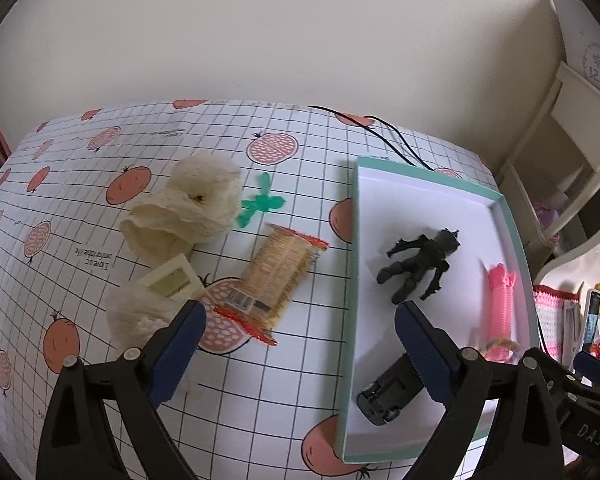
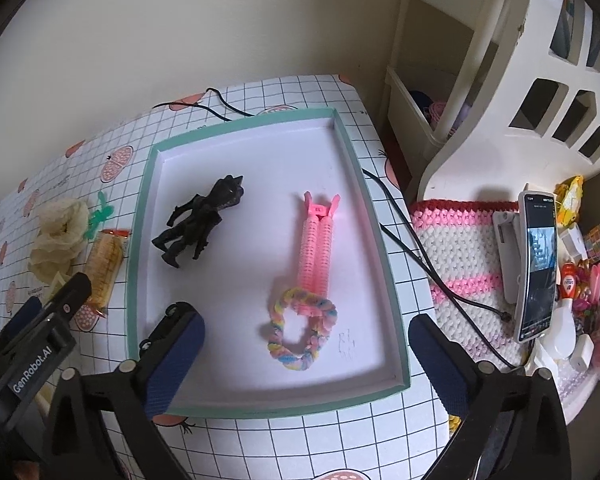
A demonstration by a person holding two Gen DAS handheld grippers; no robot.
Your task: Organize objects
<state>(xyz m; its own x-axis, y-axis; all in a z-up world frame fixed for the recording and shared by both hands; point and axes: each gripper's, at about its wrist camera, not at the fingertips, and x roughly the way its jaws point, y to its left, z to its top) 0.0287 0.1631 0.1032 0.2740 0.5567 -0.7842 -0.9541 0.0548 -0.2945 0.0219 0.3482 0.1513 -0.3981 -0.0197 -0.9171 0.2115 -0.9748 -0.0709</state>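
A shallow tray [image 2: 384,216] with a mint-green rim and white floor lies on a table [image 2: 340,432] covered in a grid cloth printed with orange fruit. Inside the tray, a black toy figure [image 2: 202,222] lies on its back in the far left part. A pink ribbed hair clip [image 2: 318,240] lies lengthwise toward the right wall, its near end touching a pastel braided loop [image 2: 298,330]. A small black toy car [image 1: 388,394] sits near the tray's front left corner.

Left of the tray, on the cloth, lie a packet of yellow biscuits [image 1: 278,282], a green plastic shape [image 1: 260,204], cream mesh fruit sleeves [image 1: 184,210] and a small pale frame [image 1: 170,280].

The left gripper [image 1: 300,356] hovers over the tray's left edge, jaws spread wide and empty; its right finger [image 1: 424,352] hangs above the toy car. The right gripper [image 2: 306,364] hovers over the tray's near end, equally wide and holding nothing.
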